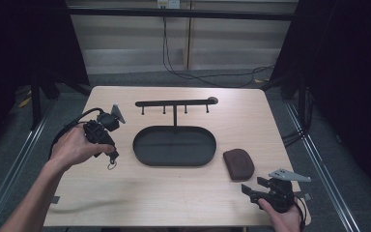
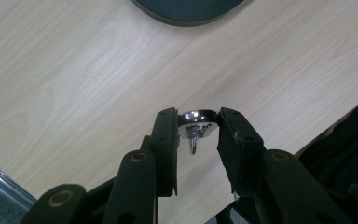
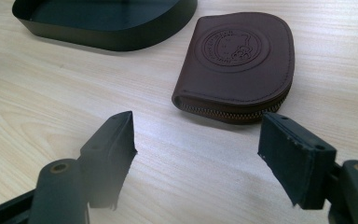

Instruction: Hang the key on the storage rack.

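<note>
A small shiny metal ring (image 2: 196, 125), with a little loop hanging under it, is pinched between the fingers (image 2: 165, 140) of the left gripper (image 1: 107, 144), held just above the bare wood at the left side of the counter (image 1: 125, 193). From there the black oval tray (image 1: 175, 146) lies to the right and slightly forward, and the hook rack (image 1: 175, 103) rising from the tray's far edge runs crosswise, left to right, with its pegs hanging down. The left hand (image 1: 75, 147) is plainly the nearer one to that rack. Well apart, near the front right corner, the right gripper (image 1: 265, 192) has its fingers spread wide and empty, pointing at the brown zip pouch (image 3: 240, 63), which lies flat just ahead of them beside the tray's right end.
</note>
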A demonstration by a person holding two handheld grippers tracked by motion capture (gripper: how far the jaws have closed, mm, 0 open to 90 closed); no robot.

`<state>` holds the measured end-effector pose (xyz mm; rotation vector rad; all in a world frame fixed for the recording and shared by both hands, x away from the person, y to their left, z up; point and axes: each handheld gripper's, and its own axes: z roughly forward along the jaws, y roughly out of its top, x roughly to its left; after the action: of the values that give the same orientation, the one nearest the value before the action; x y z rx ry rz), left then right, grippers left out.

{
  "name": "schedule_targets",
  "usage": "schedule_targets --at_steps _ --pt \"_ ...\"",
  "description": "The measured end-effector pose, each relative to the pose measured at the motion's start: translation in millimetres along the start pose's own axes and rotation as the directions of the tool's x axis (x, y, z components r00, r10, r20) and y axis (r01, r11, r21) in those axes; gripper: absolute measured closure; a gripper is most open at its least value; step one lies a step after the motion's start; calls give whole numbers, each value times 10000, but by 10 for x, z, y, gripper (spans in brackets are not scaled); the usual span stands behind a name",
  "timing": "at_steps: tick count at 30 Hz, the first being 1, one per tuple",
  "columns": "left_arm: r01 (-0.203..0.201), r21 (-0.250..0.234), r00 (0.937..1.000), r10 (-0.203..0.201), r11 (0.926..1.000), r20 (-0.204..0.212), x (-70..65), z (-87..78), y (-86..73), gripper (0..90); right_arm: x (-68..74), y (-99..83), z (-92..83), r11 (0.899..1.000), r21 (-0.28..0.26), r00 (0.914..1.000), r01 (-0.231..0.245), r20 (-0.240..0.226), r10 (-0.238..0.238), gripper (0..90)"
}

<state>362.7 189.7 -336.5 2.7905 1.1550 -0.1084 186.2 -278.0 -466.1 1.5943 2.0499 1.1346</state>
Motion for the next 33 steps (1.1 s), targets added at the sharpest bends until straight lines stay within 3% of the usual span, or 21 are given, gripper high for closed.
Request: schedule_targets --at_steps 10,12,15,16,23,27,31,33 --pt "67 -153 10000 -67 9999 -8 -19 -163 177 684 4 -1 -2 10000 -10 10000 35 18 -35 272" --pt "-174 -133 9996 172 9998 -205 -80 -195 200 684 3 -3 -5 10000 -21 10000 46 9 -46 273" --pt "-186 -124 9997 184 9998 -181 -108 -246 237 684 1 -5 -11 10000 -32 10000 25 -2 -25 273" --pt "-18 -160 9998 14 9999 -201 -104 -261 248 684 2 -5 -10 10000 -21 10000 41 -7 -41 273" --pt "176 -227 9998 -176 9996 19 -77 -325 366 684 5 -3 -10 10000 -9 10000 55 30 -55 273" --pt "263 -183 9996 -266 9995 -124 -66 -400 454 684 9 -3 -7 10000 -23 10000 86 34 -86 274" --pt "86 -144 9997 -89 9999 -226 -87 -474 525 684 7 -2 -4 10000 -7 10000 63 27 -63 274" --pt "282 -152 9993 -286 9995 -235 -77 -485 566 683 8 -2 -6 10000 -18 10000 58 25 -58 274"
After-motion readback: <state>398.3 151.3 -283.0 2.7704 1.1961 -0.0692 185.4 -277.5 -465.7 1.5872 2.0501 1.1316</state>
